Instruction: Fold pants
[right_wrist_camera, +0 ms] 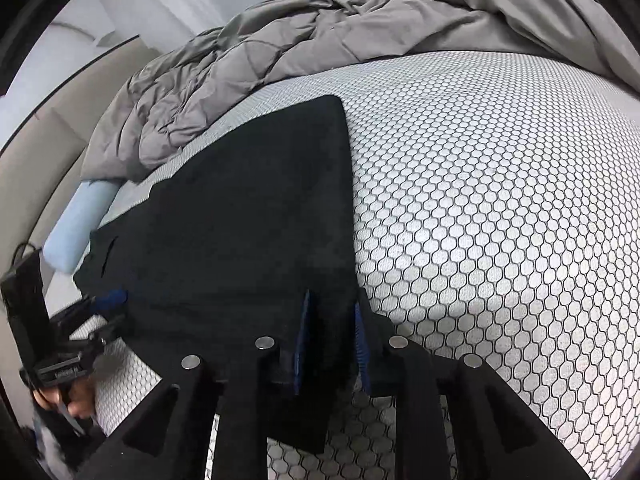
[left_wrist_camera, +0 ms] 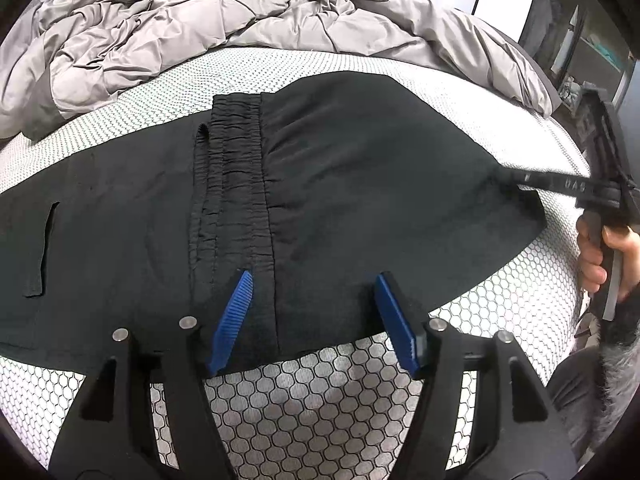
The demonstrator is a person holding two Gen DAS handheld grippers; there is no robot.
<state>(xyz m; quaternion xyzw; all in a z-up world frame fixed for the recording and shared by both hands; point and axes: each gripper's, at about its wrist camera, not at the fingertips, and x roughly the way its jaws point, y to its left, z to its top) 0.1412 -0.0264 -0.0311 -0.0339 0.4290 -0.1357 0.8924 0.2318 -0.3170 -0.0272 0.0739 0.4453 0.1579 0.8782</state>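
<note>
Blue pads of the left gripper stand wide apart at the bottom of its view, straddling the near edge of the black pants without pinching them. The pants lie folded on the honeycomb-patterned mattress, filling mid-frame. The right gripper, low in its view, is narrowly parted with the pants' corner between its pads; whether they press it I cannot tell. A grey duvet is bunched along the top.
</note>
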